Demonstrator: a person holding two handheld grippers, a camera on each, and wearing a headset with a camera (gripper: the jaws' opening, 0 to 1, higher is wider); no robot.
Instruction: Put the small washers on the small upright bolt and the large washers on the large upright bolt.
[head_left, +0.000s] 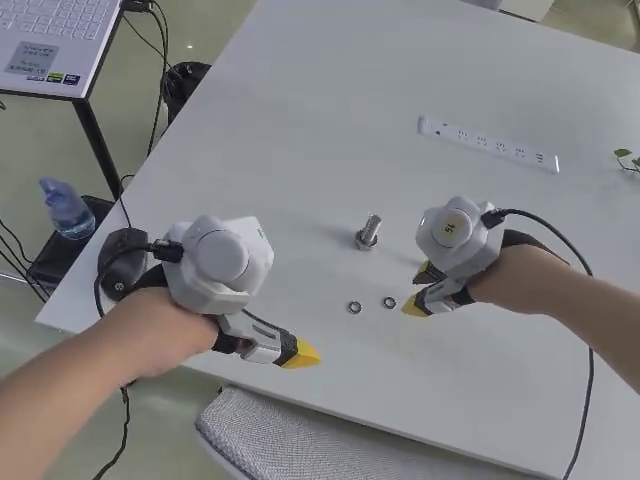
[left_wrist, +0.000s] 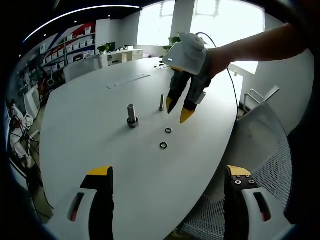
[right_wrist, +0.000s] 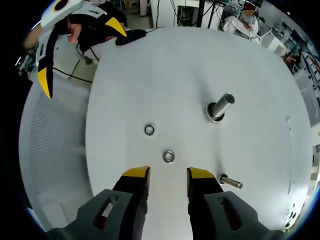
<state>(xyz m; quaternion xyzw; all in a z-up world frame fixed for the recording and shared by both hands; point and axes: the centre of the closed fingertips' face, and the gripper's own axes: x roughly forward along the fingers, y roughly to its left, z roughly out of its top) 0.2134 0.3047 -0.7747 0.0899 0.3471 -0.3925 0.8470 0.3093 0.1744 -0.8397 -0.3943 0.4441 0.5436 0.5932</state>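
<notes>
Steel, thin and flat, the two silver ring washers (head_left: 354, 307) lie loose on the white table (head_left: 300, 120), near the large silver upright bolt (right_wrist: 220, 107). The small silver upright bolt (right_wrist: 230, 181) stands just beside the right hand-held gripper (right_wrist: 168, 174). The washers look light, stiff and slippery, apt to skid; pinching one across its rim seems best. The right hand-held gripper hovers over the nearer washer (right_wrist: 168, 156), jaws parted and empty. The left hand-held gripper (left_wrist: 169, 172) is spread wide, holding nothing. Stickers on the white laptop (head_left: 50, 40) are too small to read.
</notes>
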